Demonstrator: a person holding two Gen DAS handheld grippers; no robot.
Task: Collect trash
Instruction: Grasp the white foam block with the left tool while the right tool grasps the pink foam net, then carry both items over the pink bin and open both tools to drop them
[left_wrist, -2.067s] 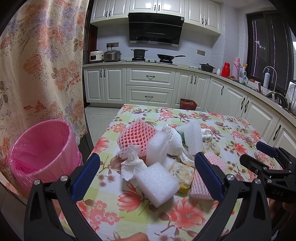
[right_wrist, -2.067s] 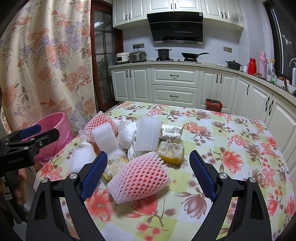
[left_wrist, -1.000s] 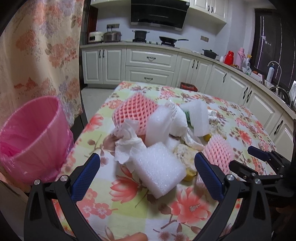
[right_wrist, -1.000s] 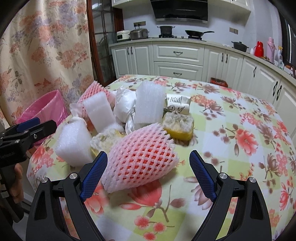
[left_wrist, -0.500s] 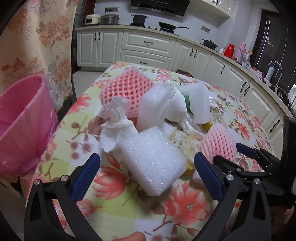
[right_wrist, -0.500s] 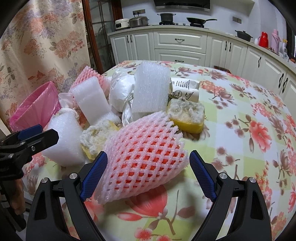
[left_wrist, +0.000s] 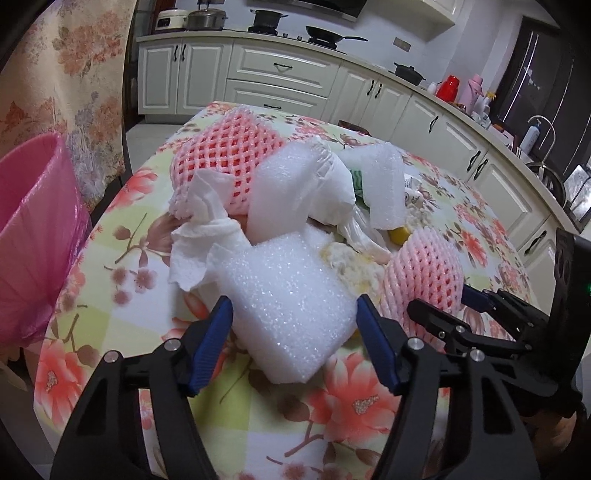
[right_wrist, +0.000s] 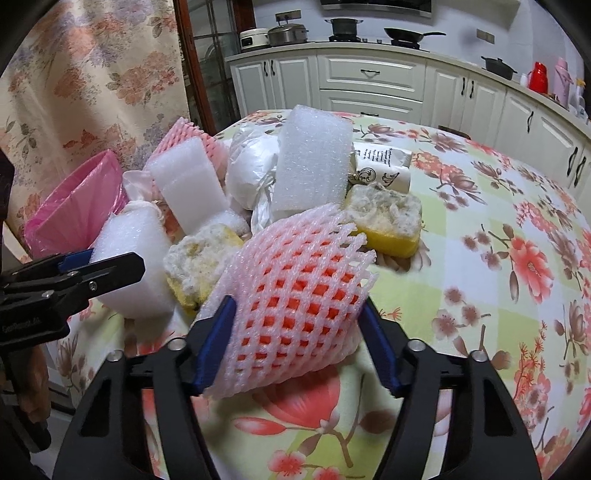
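A heap of trash lies on the flowered tablecloth (left_wrist: 332, 406). In the left wrist view my left gripper (left_wrist: 293, 302) straddles a white foam block (left_wrist: 284, 291) at the near edge of the heap. Its jaws are closing and both blue pads touch the block's sides. In the right wrist view my right gripper (right_wrist: 295, 304) has a pink foam fruit net (right_wrist: 295, 266) between its jaws. They are closing too, and the pads squeeze the net's flanks. Each gripper also shows in the other's view: right gripper (left_wrist: 437, 299), left gripper (right_wrist: 110, 260).
A pink lined bin (left_wrist: 33, 236) stands off the table's left edge, by a flowered curtain. The heap also holds a second pink net (left_wrist: 221, 155), crumpled tissue (left_wrist: 199, 229), a white bag (right_wrist: 251, 166), foam slabs and yellow sponges (right_wrist: 388, 218). Kitchen cabinets run behind.
Both grippers have sunk closer to the heap. Their jaws, wide apart before, have come in against the white foam block and the pink net.
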